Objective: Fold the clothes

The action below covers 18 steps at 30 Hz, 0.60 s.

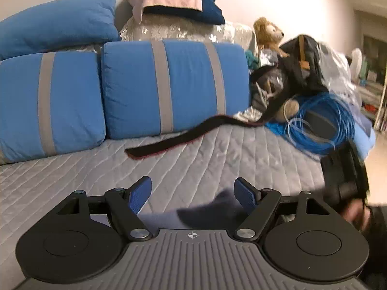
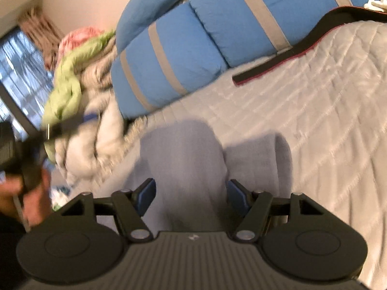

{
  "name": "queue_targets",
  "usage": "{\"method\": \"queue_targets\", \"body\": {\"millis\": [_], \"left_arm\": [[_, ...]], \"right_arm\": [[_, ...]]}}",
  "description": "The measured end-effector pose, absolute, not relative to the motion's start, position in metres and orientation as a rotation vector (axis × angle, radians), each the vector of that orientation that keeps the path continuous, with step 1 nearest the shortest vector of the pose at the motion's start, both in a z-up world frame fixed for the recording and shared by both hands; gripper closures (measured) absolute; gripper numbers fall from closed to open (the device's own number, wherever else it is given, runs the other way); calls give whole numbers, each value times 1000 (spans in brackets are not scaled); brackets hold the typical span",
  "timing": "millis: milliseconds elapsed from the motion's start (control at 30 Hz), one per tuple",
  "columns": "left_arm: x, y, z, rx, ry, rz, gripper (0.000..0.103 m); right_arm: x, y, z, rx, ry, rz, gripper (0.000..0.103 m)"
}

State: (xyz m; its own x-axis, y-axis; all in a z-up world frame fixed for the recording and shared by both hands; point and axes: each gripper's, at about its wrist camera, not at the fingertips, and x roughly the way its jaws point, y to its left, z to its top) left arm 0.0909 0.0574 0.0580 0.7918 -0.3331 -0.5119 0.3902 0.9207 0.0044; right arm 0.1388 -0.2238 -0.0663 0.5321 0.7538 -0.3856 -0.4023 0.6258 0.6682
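The left gripper (image 1: 192, 194) hangs low over the grey quilted bed (image 1: 217, 154), its blue-padded fingers (image 1: 139, 197) spread wide and grasping nothing. Just under and between them lies a small garment: a dark navy part (image 1: 208, 213) touching the inner side of the right-hand finger, and a pale lavender part (image 1: 159, 220) beside it, partly hidden behind the gripper body. What kind of garment it is cannot be told from this view.

In the right wrist view the right gripper (image 2: 191, 194) is likewise released, fingers apart, tilted over the same bed (image 2: 326, 111). A pale lavender-grey cloth (image 2: 186, 149) lies flat on the quilt and runs in between the open fingers, with a second rounded fold (image 2: 258, 159) of it just beside, toward the right finger. The pads do not press on it.

Along the back edge of the bed stand blue cushions with grey stripes (image 1: 169, 84), and a long black strap with a red edge (image 1: 183, 136) lies on the quilt in front of them. At the right end of the bed are a coil of blue cable (image 1: 321, 125), a dark bag (image 1: 302, 65) and a plush lion (image 1: 268, 33). At the left end, in the right wrist view, is a blurred heap of green and white laundry (image 2: 79, 96). A hand (image 2: 29, 200) holding the other tool shows blurred at the left edge.
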Motion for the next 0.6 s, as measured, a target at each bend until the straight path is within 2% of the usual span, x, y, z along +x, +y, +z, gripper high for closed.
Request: {"method": "queue_targets", "body": {"millis": [33,67,100,133,300,367,400,433,500,567,600], "left_arm": [[87,59,56,127,538,-380,29],[87,58,53,150,550,-371,29],[88,57,51,172,561,-361,29],[88,57,49,195,572,-350,29],[97,60,32,284,632,-289,29],[101,63,26,298,659,-265,29],[102,65,23,303,672,-255,29],[103,67,21,302,680,-248,29],[105,72,18,299,696,-239,29],[106,79,17,265,716,-238,29],[106,82,16,248,726,-237,29]], "right_arm": [[144,-222,-64,566,716,729,28],[148,-220,-64,574,711,715,49],[151,-219,-64,581,704,699,62],[153,-222,-65,605,704,681,80],[165,-244,-75,742,730,597,83],[175,-250,-87,809,795,555,81],[179,-252,-92,828,817,546,75],[181,-253,-96,843,835,539,63],[183,-257,-99,855,849,541,53],[180,-262,-95,840,828,564,28],[176,-263,-91,824,817,576,25]]}}
